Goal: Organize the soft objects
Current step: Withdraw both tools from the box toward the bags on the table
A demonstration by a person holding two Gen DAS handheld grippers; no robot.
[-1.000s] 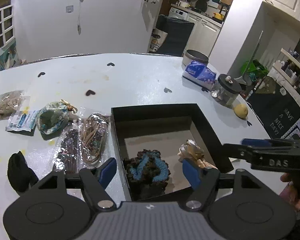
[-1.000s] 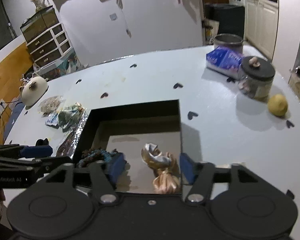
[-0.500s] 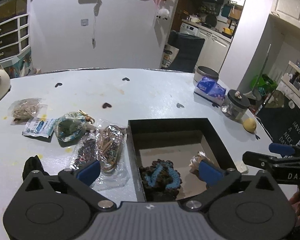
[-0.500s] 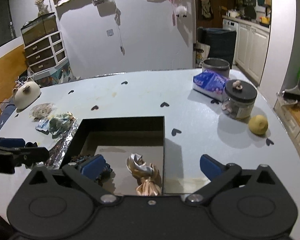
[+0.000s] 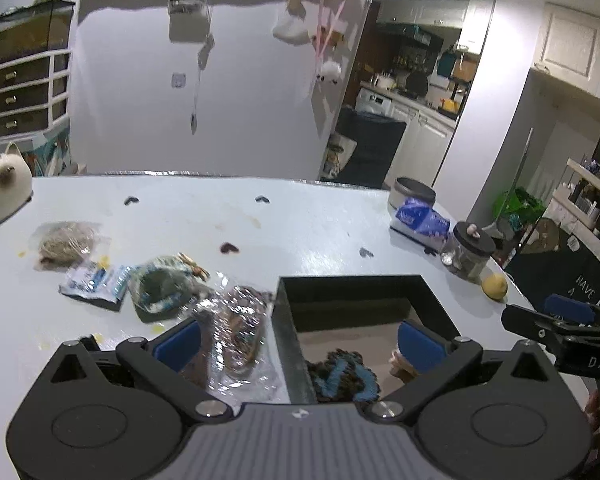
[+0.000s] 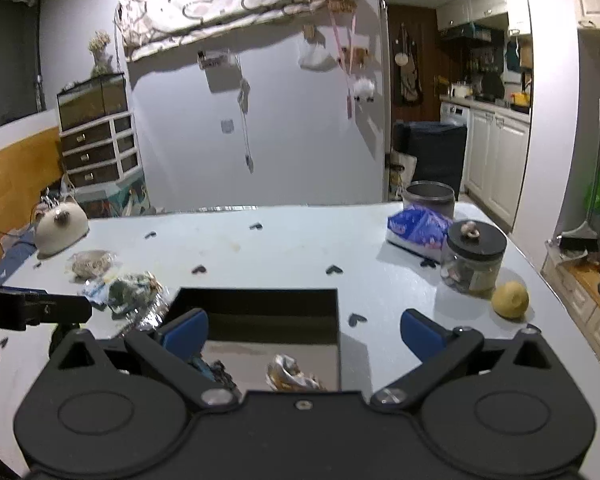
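Soft objects split 2 ways: crocheted blue-brown piece (image 5: 342, 376) and satin bow (image 6: 290, 372) lie inside black box (image 5: 356, 286), rest loose on table (image 5: 300, 220) left of it. Left gripper (image 5: 298, 344) spread wide, empty, above box's left wall; right gripper (image 6: 302, 332) likewise wide, empty, above box. Nearest pending: clear plastic packet (image 5: 236, 332) touching box's left wall, then green pouch (image 5: 162, 286), blue-white sachet (image 5: 94, 282), fibre bag (image 5: 66, 242). Probably between picks, jaws kept apart ready for next grab
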